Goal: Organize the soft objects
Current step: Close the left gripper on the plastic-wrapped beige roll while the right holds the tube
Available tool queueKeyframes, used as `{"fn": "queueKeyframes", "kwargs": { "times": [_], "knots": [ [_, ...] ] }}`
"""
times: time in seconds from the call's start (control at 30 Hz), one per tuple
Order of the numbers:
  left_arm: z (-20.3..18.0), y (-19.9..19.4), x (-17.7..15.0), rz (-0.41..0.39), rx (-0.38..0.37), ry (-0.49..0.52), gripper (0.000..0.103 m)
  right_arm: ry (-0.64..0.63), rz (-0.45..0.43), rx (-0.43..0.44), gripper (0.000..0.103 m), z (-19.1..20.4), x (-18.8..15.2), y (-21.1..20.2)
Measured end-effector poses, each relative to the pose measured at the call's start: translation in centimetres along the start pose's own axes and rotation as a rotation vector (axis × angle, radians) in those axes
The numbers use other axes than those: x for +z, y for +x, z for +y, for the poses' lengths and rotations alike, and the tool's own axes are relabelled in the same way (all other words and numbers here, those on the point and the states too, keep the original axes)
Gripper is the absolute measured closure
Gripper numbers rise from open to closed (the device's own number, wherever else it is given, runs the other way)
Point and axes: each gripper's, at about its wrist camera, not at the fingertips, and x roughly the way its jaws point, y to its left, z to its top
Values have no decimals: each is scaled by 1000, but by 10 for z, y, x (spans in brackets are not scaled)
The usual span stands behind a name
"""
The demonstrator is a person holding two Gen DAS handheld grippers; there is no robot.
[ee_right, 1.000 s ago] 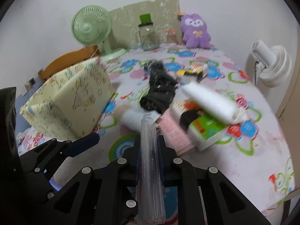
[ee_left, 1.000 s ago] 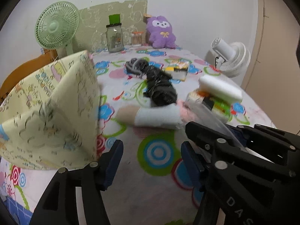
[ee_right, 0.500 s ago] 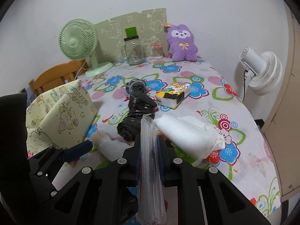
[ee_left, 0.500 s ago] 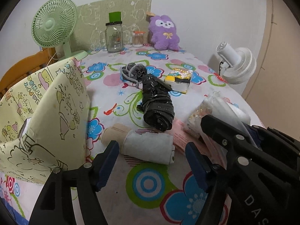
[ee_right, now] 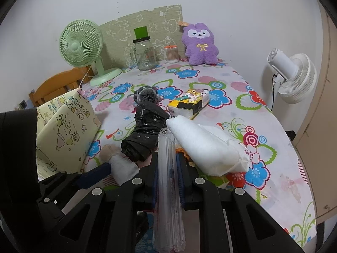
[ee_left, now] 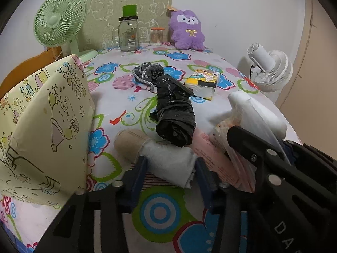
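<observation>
My left gripper (ee_left: 169,168) is closing around the white rolled cloth (ee_left: 168,164) lying on the desk (ee_left: 210,69) just in front of the black bundle (ee_left: 174,116). My right gripper (ee_right: 167,166) is clamped on a clear plastic bag (ee_right: 168,181). The roll's soft, loose end could squash and slip out, or my pads could snag the tablecloth (ee_left: 158,210) beneath.

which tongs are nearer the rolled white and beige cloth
Left. The left tongs straddle the rolled cloth, closing on it; the right tongs sit beside it, shut on a clear plastic bag.
</observation>
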Motion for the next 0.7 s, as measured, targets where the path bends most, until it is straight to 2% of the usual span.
{"fn": "queueKeyframes", "kwargs": {
  "times": [0.17, 0.33, 0.7],
  "knots": [
    [-3, -1, -2, 5, 10, 29, 68, 8, 0, 1, 84, -1, 0, -1],
    [-3, -7, -3, 4, 2, 30, 69, 7, -4, -5, 84, 0, -1, -5],
    [-6, -40, 2, -54, -11, 30, 69, 7, -36, -19, 84, 7, 2, -31]
  ]
}}
